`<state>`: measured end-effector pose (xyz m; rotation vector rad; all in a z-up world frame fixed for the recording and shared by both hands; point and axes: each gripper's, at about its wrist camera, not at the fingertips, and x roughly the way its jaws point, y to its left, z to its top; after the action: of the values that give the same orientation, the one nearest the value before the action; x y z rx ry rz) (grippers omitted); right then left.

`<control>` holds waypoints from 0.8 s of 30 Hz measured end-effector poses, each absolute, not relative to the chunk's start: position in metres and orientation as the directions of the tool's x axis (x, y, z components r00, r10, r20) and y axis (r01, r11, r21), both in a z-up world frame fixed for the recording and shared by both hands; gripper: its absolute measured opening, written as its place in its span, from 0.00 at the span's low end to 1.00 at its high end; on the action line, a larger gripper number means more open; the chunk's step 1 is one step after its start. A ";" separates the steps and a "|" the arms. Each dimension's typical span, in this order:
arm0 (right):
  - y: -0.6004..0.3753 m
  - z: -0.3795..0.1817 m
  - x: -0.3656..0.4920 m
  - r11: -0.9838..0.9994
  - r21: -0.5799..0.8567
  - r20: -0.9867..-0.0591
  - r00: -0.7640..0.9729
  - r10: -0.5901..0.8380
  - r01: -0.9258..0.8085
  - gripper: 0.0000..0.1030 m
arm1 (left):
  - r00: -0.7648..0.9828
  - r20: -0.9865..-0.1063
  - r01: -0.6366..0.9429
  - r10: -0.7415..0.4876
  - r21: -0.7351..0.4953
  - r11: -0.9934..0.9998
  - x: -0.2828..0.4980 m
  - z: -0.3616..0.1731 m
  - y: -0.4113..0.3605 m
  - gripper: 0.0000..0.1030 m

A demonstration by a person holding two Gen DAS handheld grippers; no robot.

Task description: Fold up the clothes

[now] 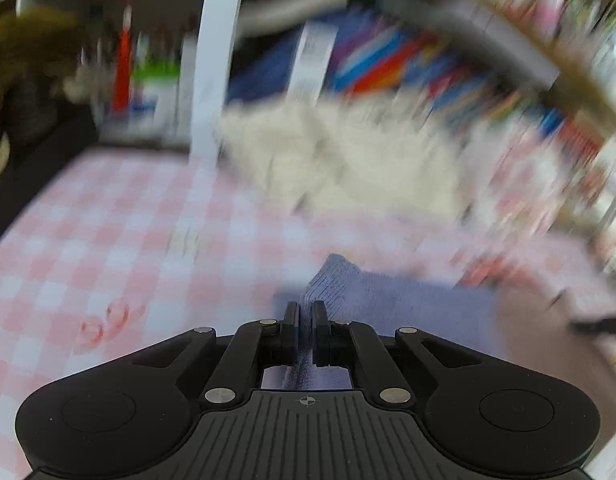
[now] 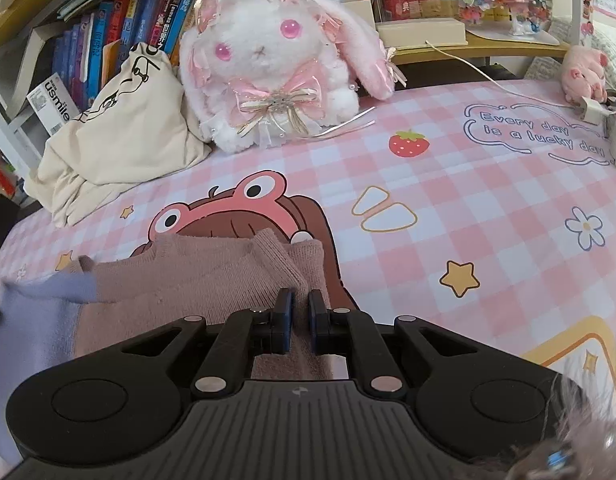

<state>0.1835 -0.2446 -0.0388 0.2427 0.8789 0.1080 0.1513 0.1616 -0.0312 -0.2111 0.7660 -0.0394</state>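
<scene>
A knit garment, mauve with a lavender-blue part, lies on the pink checked cloth. My left gripper is shut on a fold of the lavender-blue knit and holds it just above the cloth; that view is blurred by motion. My right gripper is over the mauve part near its ribbed edge, fingers close together with a narrow gap. I cannot tell whether it pinches the fabric.
A white plush rabbit and a cream drawstring bag sit at the back against shelves of books. A small pink plush and a charger with cable lie at the far right.
</scene>
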 end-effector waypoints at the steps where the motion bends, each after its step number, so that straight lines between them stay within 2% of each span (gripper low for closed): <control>1: -0.244 -0.039 0.184 0.967 0.253 -0.749 0.635 0.192 0.007 0.08 | 0.704 -0.702 -0.044 -0.104 -0.189 0.981 0.155 -0.036 0.162 0.07; 5: -0.244 -0.038 0.185 0.968 0.251 -0.752 0.631 0.188 0.011 0.08 | 0.711 -0.700 -0.019 -0.064 -0.110 0.994 0.154 -0.035 0.152 0.15; 7: -0.243 -0.037 0.184 0.968 0.249 -0.753 0.632 0.183 0.016 0.12 | 0.709 -0.704 -0.025 -0.034 -0.073 0.997 0.152 -0.031 0.150 0.29; 8: -0.243 -0.034 0.182 0.969 0.246 -0.748 0.640 0.177 0.019 0.23 | 0.715 -0.699 -0.036 -0.023 -0.069 0.997 0.148 -0.028 0.151 0.33; 9: -0.244 -0.031 0.178 0.968 0.249 -0.738 0.651 0.177 0.018 0.40 | 0.729 -0.684 -0.045 -0.016 -0.072 0.996 0.143 -0.023 0.152 0.39; 10: -0.244 -0.027 0.173 0.966 0.257 -0.719 0.670 0.182 0.014 0.45 | 0.748 -0.664 -0.047 -0.017 -0.079 0.996 0.137 -0.017 0.153 0.55; 12: -0.245 -0.018 0.161 0.966 0.259 -0.685 0.704 0.190 -0.008 0.48 | 0.789 -0.614 -0.033 -0.025 -0.084 0.996 0.122 -0.005 0.155 0.73; 14: -0.245 -0.009 0.148 0.971 0.237 -0.678 0.712 0.183 -0.024 0.50 | 0.820 -0.571 -0.010 -0.032 -0.070 0.997 0.107 0.005 0.153 0.77; 16: -0.245 -0.002 0.133 0.975 0.222 -0.679 0.713 0.174 -0.027 0.56 | 0.826 -0.563 0.012 -0.041 -0.056 0.998 0.094 0.012 0.149 0.81; 21: -0.243 0.007 0.091 0.970 0.237 -0.678 0.707 0.201 -0.048 0.78 | 0.817 -0.572 0.047 -0.065 -0.047 0.998 0.056 0.016 0.138 0.88; 24: -0.235 0.008 0.066 0.972 0.226 -0.684 0.699 0.208 -0.069 0.82 | 0.804 -0.590 0.050 -0.074 -0.056 0.997 0.036 0.012 0.133 0.92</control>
<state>0.0659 -0.2352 0.0083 0.1890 0.7830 0.1553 0.0359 0.1335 0.0123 -0.0382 0.6338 -0.0662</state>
